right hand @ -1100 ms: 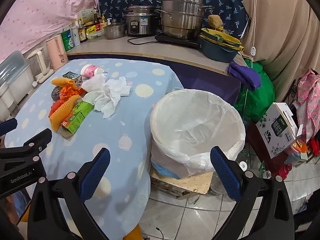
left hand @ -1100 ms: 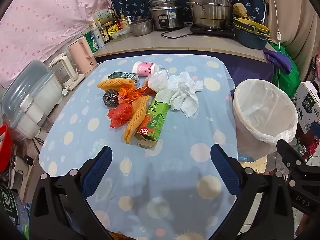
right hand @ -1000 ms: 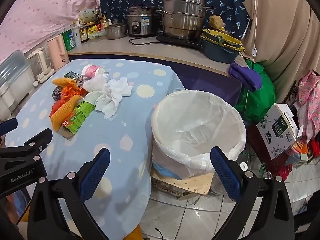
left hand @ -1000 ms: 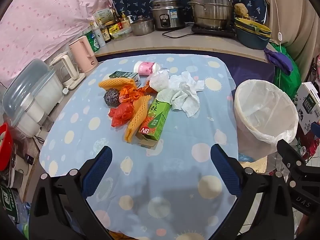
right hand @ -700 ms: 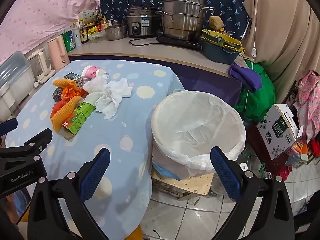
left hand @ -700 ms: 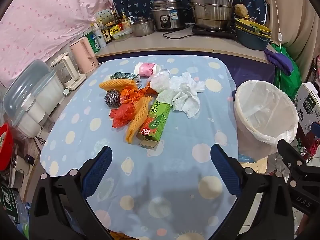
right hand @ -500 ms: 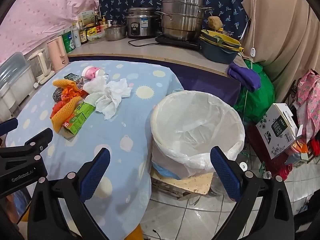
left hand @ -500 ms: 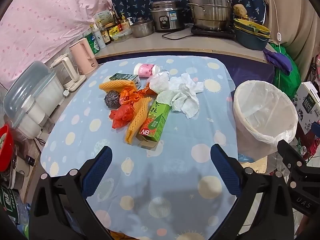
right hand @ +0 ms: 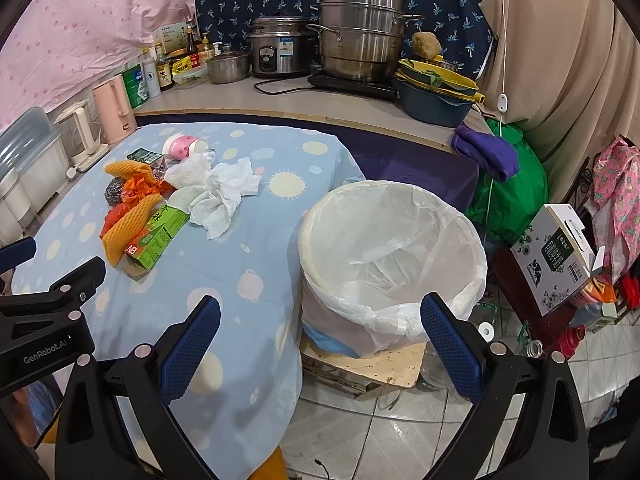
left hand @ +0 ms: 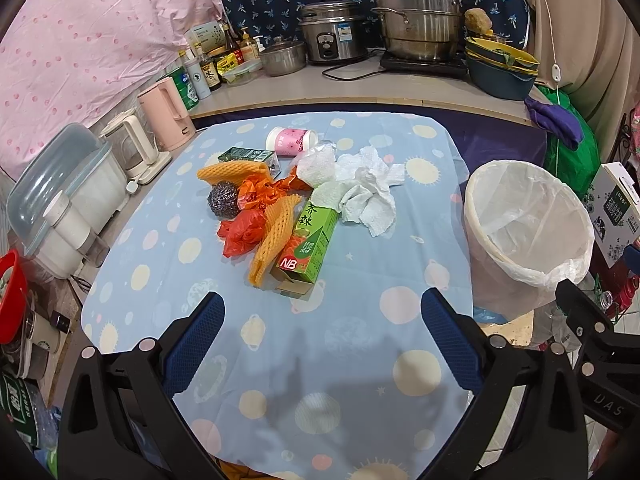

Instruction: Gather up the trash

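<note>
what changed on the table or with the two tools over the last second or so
Nothing visibly changed. Both tools, the left tool and the right tool, hang open and empty over the near edge of the table. The trash pile with the green carton and crumpled tissues lies untouched, and the lined bin holds no trash.

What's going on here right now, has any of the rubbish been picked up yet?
Nothing is held yet. The left gripper and right gripper both hang open. The trash sits heaped on the blue dotted tablecloth: a green juice carton, crumpled white paper towels, orange foam nets, red plastic. The white-lined bin beside the table looks empty.
</note>
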A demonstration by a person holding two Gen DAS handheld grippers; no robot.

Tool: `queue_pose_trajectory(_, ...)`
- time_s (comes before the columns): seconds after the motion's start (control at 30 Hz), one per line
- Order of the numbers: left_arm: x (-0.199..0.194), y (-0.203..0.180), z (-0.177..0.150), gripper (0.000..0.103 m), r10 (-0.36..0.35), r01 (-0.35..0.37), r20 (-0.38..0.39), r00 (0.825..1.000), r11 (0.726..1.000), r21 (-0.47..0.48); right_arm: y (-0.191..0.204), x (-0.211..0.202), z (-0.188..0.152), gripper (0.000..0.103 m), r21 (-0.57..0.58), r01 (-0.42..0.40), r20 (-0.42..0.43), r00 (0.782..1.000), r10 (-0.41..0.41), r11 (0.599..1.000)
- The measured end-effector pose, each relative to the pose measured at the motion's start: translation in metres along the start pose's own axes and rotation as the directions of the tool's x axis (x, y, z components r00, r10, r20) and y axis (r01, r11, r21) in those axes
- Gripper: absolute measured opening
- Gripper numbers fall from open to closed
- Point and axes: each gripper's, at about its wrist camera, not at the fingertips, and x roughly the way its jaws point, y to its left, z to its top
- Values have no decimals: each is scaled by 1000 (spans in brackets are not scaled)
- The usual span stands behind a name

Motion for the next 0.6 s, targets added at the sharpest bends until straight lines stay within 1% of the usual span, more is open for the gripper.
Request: queue_pose_trajectory(0.6, -2, -1, -2, 94, 2, -2, 0, 1000, 1000, 1, -1, -1, 0, 96, 2, 0, 0, 1000, 0, 1000)
